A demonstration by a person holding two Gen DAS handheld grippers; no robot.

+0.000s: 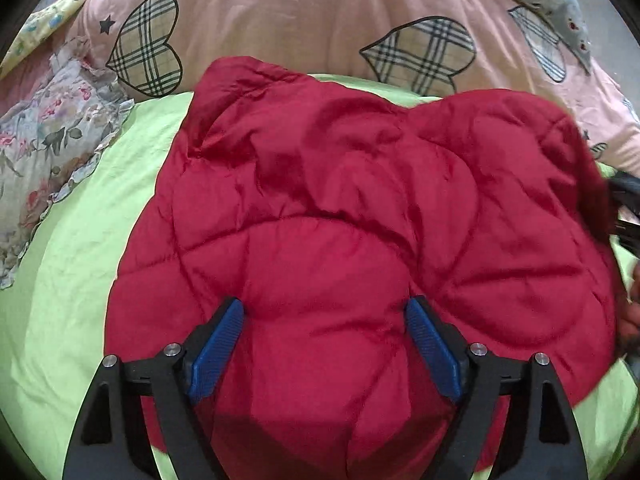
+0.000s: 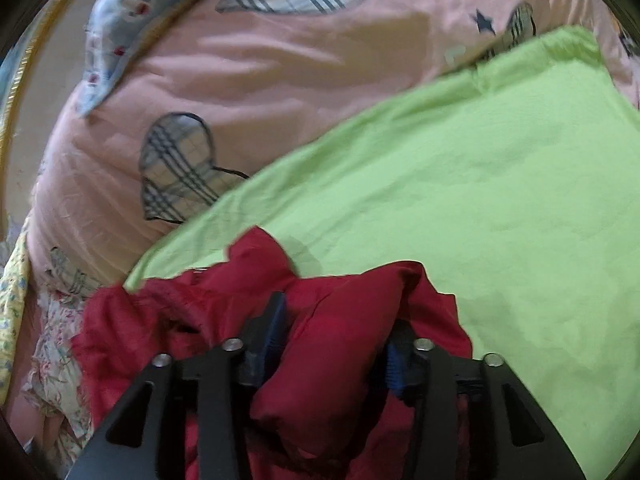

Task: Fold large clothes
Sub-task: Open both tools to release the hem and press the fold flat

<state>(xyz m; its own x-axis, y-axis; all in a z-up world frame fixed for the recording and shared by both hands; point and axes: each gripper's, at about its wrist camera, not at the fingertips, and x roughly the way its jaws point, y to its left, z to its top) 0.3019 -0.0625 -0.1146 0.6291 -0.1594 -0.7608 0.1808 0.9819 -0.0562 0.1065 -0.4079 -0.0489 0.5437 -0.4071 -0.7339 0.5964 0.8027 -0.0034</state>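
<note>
Blue pads line both grippers. The left gripper point(image 1: 324, 344) stands with its jaws wide apart over the jacket point(image 1: 360, 240), and neither pad presses the cloth; a puffed panel of the jacket swells up between them. The right gripper point(image 2: 336, 344) has its jaws partly apart with a thick fold of the jacket point(image 2: 332, 320) bulging between them; the left pad point(image 2: 276, 320) lies against the fold, while the right pad is mostly hidden behind it, so I cannot tell whether the fold is clamped or merely lies there.

The jacket is red, quilted and puffy, and lies spread on the green sheet point(image 1: 80, 280), covering most of its middle. In the right wrist view its bunched edge sits at the near end of the sheet point(image 2: 480, 200), with bare sheet beyond it. Past the jacket's far edge lies a pink quilt point(image 1: 300, 12) with plaid hearts. Left of the jacket, at the sheet's edge, lies a floral cloth point(image 1: 48, 148) with a frilled border.
</note>
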